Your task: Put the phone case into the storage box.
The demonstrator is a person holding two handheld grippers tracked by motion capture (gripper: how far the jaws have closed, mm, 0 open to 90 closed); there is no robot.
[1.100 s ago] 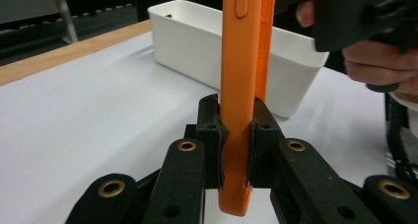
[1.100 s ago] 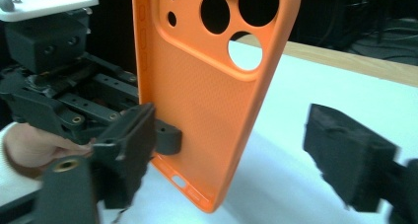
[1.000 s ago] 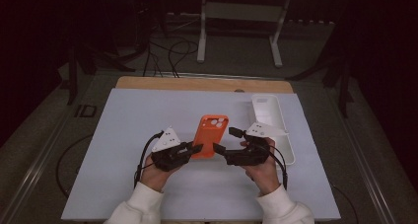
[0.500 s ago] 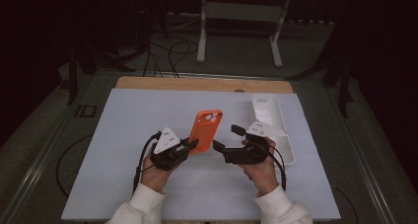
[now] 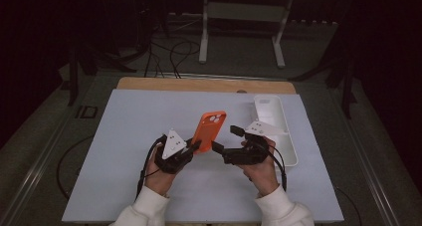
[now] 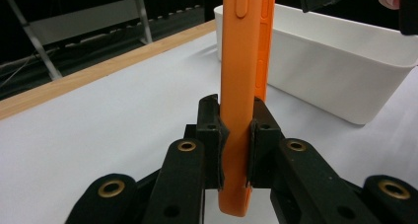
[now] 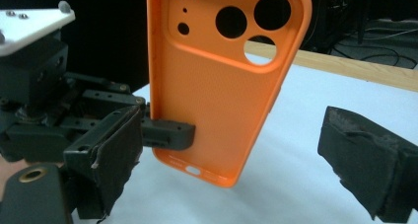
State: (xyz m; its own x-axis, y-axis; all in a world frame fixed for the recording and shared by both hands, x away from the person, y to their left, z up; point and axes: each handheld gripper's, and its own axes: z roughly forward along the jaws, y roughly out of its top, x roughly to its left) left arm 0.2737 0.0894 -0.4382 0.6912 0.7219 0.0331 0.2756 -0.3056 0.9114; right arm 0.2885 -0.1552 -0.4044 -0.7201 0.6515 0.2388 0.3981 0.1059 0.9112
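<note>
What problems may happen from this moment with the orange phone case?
1. The left gripper pinches the orange phone case only near its bottom edge, so the upright case may tilt or slip.
2. The right gripper is open beside it; closing off-centre might knock or bend the soft case.
3. The white bin stands close, so a swing may hit its wall.

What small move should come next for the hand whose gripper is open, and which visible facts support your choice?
Probably the right gripper should ease in and close on the orange phone case. Its fingers stand open around the case without touching it, while the left gripper clamps the case's lower end, holding it upright above the table.
</note>
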